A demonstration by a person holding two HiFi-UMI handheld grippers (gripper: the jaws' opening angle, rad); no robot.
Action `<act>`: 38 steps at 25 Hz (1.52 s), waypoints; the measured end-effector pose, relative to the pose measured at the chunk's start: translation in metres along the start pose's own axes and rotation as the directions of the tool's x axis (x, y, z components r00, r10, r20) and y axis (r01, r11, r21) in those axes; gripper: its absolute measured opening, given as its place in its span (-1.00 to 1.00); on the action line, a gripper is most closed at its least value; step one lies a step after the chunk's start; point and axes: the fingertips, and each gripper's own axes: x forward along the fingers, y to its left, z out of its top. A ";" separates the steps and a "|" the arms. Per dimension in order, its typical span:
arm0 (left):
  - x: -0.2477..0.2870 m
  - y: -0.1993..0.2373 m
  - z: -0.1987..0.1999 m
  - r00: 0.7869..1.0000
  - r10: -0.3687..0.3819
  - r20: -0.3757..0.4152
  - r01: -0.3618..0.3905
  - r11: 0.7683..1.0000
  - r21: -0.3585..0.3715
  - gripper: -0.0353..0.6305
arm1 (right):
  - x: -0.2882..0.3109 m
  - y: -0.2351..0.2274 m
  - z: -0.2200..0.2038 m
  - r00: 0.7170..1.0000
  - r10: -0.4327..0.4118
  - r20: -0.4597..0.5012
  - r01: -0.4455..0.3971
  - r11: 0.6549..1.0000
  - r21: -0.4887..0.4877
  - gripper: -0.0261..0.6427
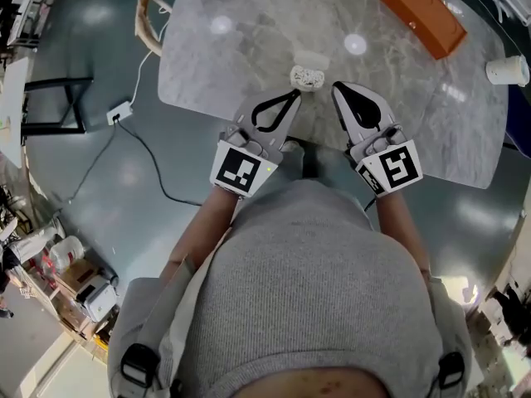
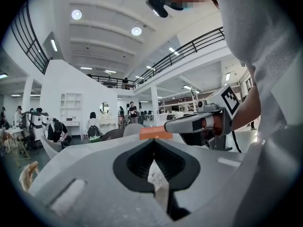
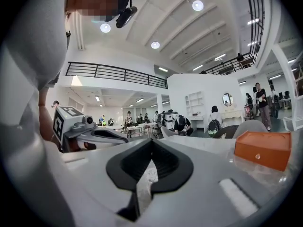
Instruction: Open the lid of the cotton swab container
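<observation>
Head view: the cotton swab container (image 1: 306, 76) sits on the marble table (image 1: 249, 31), at 12 o'clock from both grippers, just past their tips and touching neither. The swabs seem to show from above, with a pale bit behind that could be a flipped-back lid or a clear lid, can't tell.

Left gripper view: the left gripper (image 2: 152, 141) is pressed together on nothing; no container visible.

Right gripper view: the right gripper (image 3: 151, 140) is likewise closed and empty, with an orange box (image 3: 262, 150) at 3 o'clock.
</observation>
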 end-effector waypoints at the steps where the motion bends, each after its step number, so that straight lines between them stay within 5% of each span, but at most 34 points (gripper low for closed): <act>1: -0.001 -0.006 0.001 1.000 0.002 0.000 -0.002 1.000 -0.003 -0.89 | -0.005 0.002 0.001 1.000 -0.005 0.001 0.005 1.000 0.004 -0.92; 14: -0.031 -0.058 0.013 0.998 0.056 0.020 -0.057 0.998 0.008 -0.89 | -0.059 0.033 0.007 1.000 -0.015 0.000 0.015 0.999 -0.037 -0.92; 38: -0.049 -0.078 0.021 0.998 0.059 0.034 -0.061 0.997 0.037 -0.89 | -0.072 0.065 0.004 0.999 0.022 -0.028 -0.024 0.997 -0.073 -0.92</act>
